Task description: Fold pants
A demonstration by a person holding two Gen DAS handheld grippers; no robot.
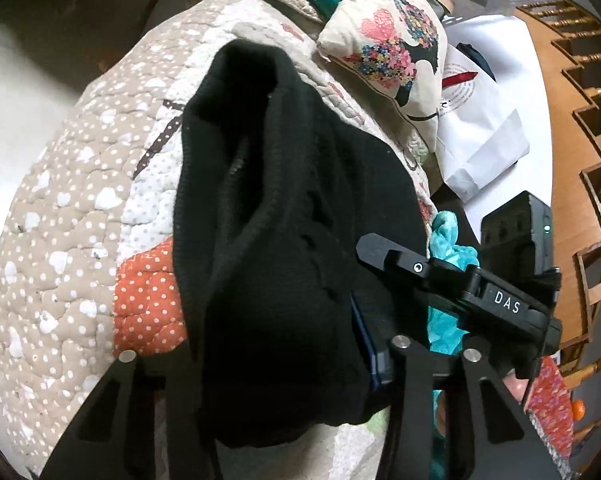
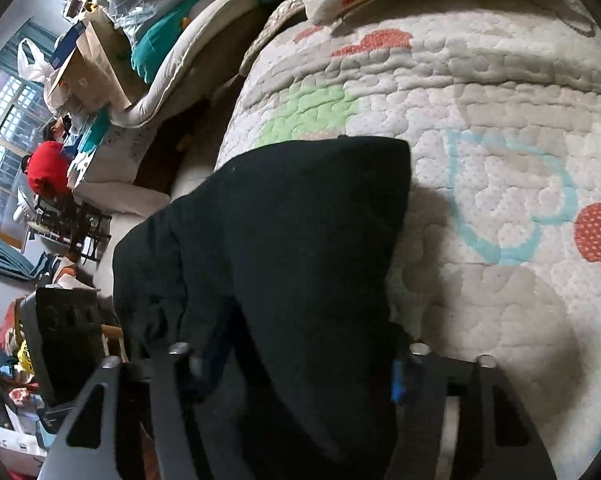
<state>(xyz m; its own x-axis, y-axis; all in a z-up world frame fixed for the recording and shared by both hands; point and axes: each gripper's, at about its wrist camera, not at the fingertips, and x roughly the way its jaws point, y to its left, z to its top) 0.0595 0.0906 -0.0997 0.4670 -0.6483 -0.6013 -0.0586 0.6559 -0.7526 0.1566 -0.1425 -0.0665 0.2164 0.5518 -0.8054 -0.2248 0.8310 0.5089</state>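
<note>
Pants [image 1: 276, 240]: black knit, bunched, ribbed seam showing, hanging above quilt [image 1: 60, 220]; long axis runs from frame bottom toward upper centre, away from both cameras. Left hand-held gripper [image 1: 284, 364]: pinching pants at lower centre. Right hand-held gripper [image 2: 300, 356]: likewise pinching cloth between its fingers; corner of pants [image 2: 380, 160] points to centre right. Both equally near.

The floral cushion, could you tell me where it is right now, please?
In the left wrist view the floral cushion lies at the top, right of centre, on the quilt beyond the black pants, beside white papers.
</note>
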